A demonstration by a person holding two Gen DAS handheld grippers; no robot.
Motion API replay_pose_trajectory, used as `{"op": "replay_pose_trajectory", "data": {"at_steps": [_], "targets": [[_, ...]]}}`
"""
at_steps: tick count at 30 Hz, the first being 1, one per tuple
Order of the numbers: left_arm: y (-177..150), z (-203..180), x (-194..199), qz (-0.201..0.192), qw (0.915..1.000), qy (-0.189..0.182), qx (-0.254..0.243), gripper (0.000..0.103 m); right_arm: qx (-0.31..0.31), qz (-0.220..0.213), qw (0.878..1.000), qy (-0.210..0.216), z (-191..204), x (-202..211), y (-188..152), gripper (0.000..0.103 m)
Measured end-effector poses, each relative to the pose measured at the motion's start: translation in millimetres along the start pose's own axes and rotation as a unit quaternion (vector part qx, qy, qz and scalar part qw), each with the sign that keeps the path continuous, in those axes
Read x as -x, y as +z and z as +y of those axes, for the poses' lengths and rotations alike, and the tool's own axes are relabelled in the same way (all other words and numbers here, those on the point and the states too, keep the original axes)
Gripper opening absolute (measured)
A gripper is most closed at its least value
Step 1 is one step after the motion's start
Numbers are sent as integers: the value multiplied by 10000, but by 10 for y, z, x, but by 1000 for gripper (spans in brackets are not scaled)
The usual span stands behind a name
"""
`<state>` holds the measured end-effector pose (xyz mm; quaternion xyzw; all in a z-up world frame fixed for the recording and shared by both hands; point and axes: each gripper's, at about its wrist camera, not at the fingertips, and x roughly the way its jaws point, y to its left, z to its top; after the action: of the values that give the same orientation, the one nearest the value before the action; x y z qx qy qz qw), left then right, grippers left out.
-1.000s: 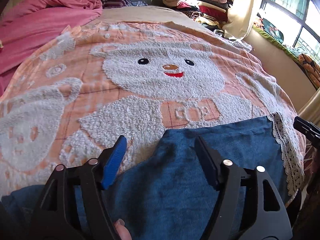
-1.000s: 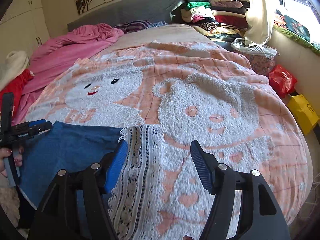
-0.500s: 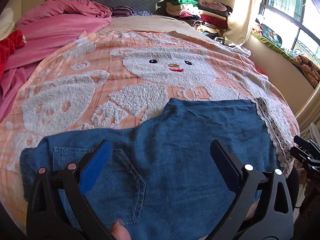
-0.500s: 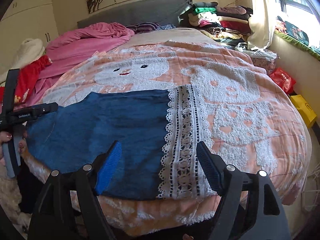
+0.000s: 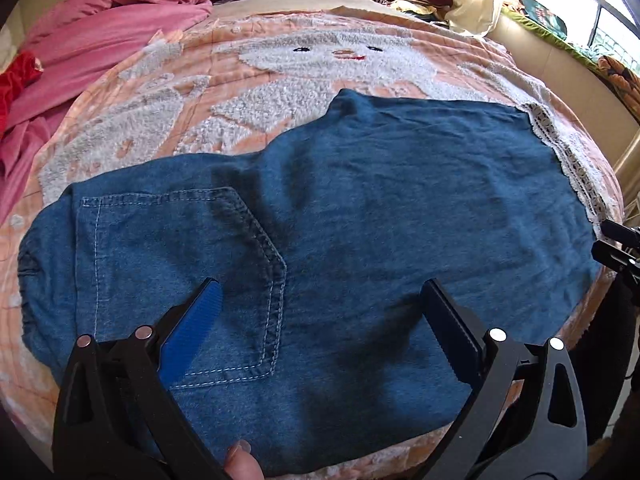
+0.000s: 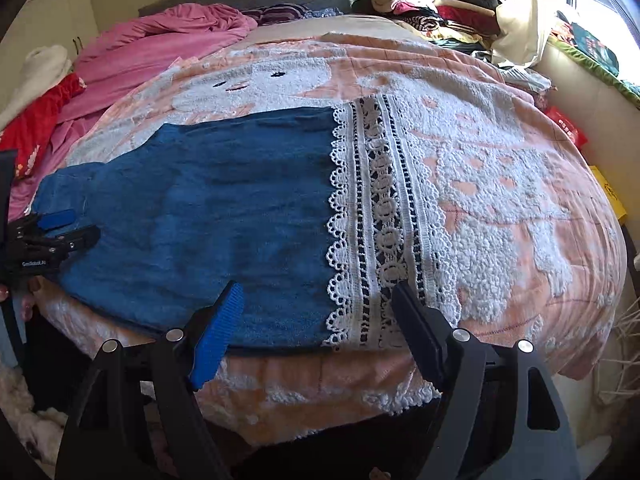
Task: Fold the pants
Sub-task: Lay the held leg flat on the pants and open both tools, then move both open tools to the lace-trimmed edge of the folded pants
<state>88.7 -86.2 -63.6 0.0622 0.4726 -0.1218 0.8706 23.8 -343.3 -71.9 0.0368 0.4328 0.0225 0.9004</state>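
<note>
Blue denim pants (image 5: 360,208) with a white lace hem (image 6: 384,216) lie flat along the near edge of the bed, back pocket (image 5: 180,272) up at the waist end. My left gripper (image 5: 320,308) is open and empty above the pocket area. My right gripper (image 6: 316,308) is open and empty above the near edge of the pants, by the lace hem. The left gripper also shows in the right wrist view (image 6: 52,232) at the waist end. The right gripper shows at the hem end in the left wrist view (image 5: 616,244).
The pants lie on a peach blanket with white bear figures (image 6: 500,168). A pink quilt (image 5: 100,32) and a red cloth (image 6: 36,128) lie at the far left. Stacked clothes (image 6: 432,4) sit at the head of the bed. A window and curtain (image 6: 528,8) are on the right.
Both grippers have pulled back toward the near edge and risen, open and empty. More of the pants now shows, lying spread flat.
</note>
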Motion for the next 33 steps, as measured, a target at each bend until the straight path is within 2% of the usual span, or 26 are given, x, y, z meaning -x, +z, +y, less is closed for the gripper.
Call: {"op": "replay_pose_trajectory", "data": {"at_steps": [5, 10, 12, 13, 16, 20, 33], "targets": [[-40, 33, -77, 28, 10000, -91, 1, 93, -115, -46, 9999, 86, -29, -1, -31, 75], [-18, 37, -25, 52, 9997, -159, 153, 93, -468, -189, 9980, 386, -102, 176, -37, 76], [8, 56, 73, 20, 9985, -410, 368, 93, -667, -298, 9959, 536, -153, 318, -48, 76], [15, 58, 111, 2, 9976, -551, 421, 93, -708, -323, 9955, 535, -166, 371, -52, 76], [17, 15, 213, -85, 9979, -545, 344, 93, -810, -376, 9946, 523, -209, 503, -69, 76], [33, -20, 365, -225, 9964, -740, 342, 93, -836, -448, 9946, 422, -224, 610, -74, 76], [232, -201, 819, -775, 9925, -940, 48, 93, -816, -757, 9932, 329, -171, 851, -35, 76]]}}
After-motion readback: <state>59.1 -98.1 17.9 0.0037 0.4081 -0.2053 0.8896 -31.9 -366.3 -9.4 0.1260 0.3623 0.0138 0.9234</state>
